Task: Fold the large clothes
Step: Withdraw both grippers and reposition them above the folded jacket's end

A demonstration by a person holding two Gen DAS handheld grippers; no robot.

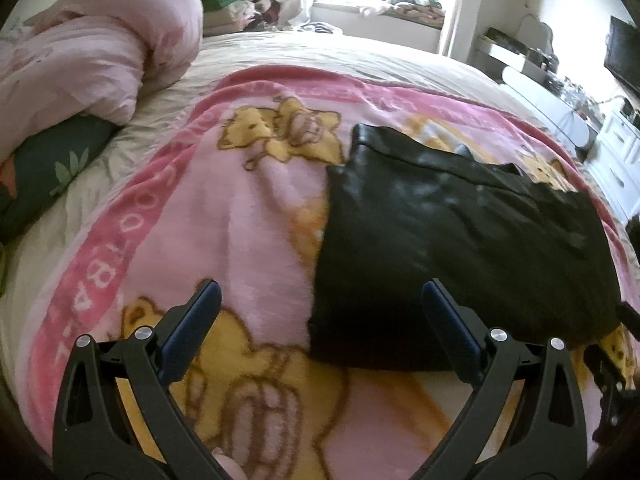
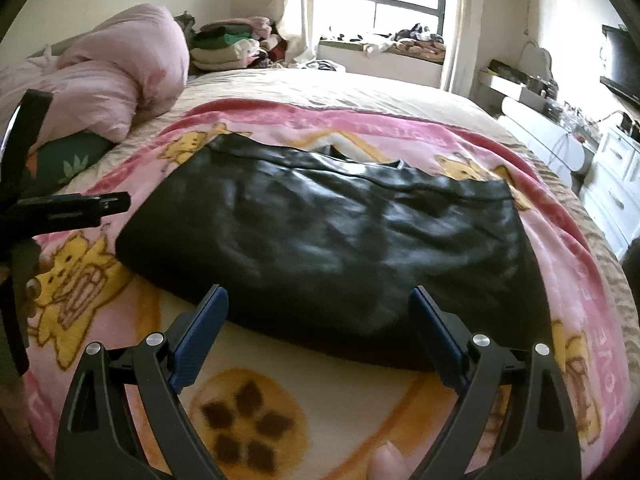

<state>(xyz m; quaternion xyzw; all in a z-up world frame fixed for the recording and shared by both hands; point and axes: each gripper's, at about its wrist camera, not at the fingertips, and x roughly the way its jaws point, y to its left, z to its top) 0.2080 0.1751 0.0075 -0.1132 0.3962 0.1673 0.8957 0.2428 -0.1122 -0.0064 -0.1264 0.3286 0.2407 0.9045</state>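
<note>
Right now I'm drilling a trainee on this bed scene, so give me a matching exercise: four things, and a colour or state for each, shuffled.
Things:
1. garment
2. blanket
3. quilt
4. right gripper

Descriptions:
A. pink with yellow cartoon bears
B. open, holding nothing
C. shiny black, lying folded
D. pale pink, bunched up

Pairs: 1-C, 2-A, 3-D, 4-B

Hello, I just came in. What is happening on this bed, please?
A person is folding clothes with a handheld gripper in each hand. A black garment lies folded flat on a pink cartoon blanket on the bed. The left gripper and right gripper both hang open above its near edge, holding nothing.
</note>
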